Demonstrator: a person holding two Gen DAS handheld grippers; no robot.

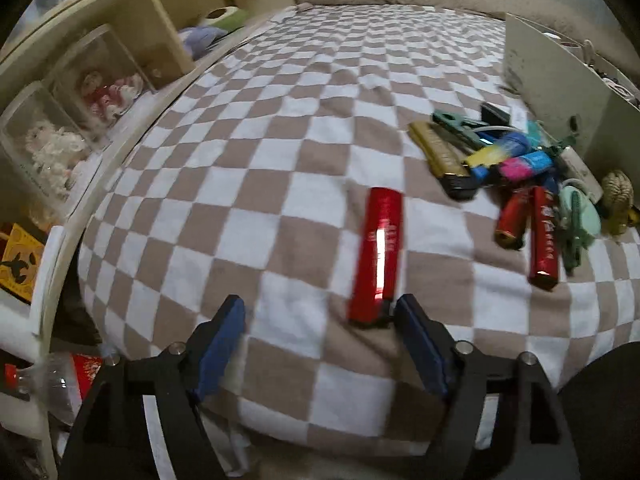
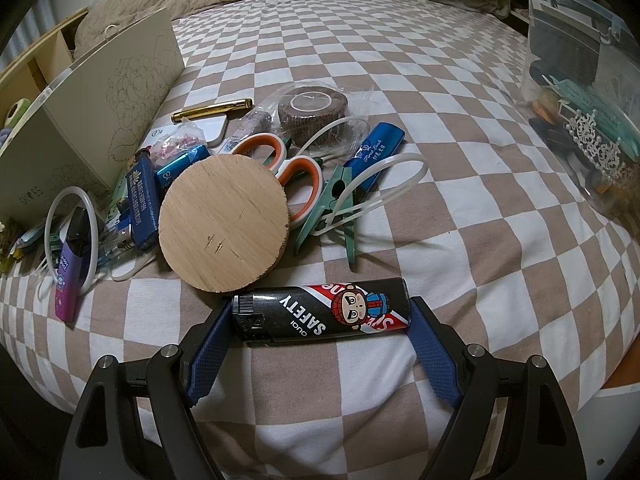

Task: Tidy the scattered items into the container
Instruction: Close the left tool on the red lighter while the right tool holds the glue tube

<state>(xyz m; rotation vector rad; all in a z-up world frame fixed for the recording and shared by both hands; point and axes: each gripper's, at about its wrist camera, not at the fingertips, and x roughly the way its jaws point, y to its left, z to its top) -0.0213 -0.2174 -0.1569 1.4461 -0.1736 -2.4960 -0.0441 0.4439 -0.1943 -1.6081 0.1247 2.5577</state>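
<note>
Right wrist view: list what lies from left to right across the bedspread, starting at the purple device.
Purple device → dark blue lighter → round wooden disc → orange-handled scissors → green clothes peg → blue metallic lighter → clear plastic container.

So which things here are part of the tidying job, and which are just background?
Job:
black cartoon-printed lighter between the right gripper jaws
red metallic lighter ahead of the left gripper
round wooden disc
orange-handled scissors
clear plastic container

Background:
checkered blanket
wooden shelf
</note>
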